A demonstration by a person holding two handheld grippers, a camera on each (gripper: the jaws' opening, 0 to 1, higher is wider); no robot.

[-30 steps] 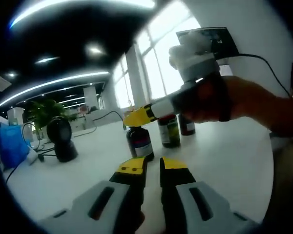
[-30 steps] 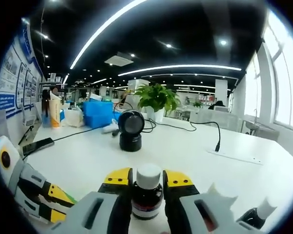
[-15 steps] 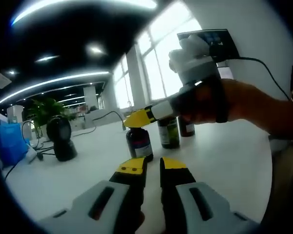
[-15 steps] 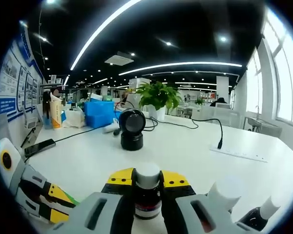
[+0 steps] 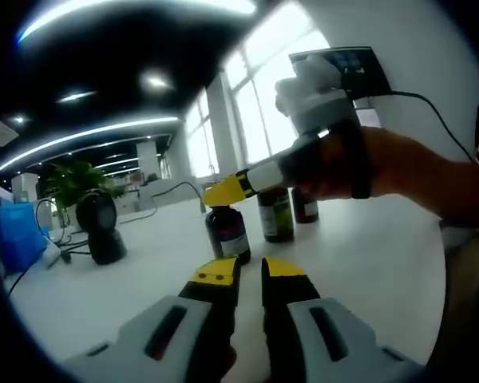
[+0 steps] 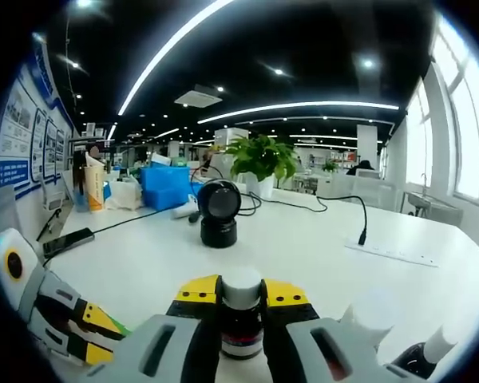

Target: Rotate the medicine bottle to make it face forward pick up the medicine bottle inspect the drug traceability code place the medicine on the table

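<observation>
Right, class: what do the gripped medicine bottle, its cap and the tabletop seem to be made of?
Medicine bottle: dark, glossy, probably amber glass or plastic, with a paper-looking label. Cap: white, matte, likely plastic. Table: smooth white surface with a soft sheen, probably laminate.

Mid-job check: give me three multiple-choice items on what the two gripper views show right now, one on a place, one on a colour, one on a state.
1. Where is the black scanner?
A. on the white table, beyond the gripped bottle
B. on the floor
C. in the left gripper

2. What colour is the cap of the medicine bottle?
A. red
B. white
C. green

3. What state is the right gripper in?
A. wide open
B. shut on nothing
C. shut on the medicine bottle

Answers:
1. A, it stands on the tabletop past the bottle.
2. B, the cap between the yellow tips is white.
3. C, both jaws press the bottle's neck.
</observation>
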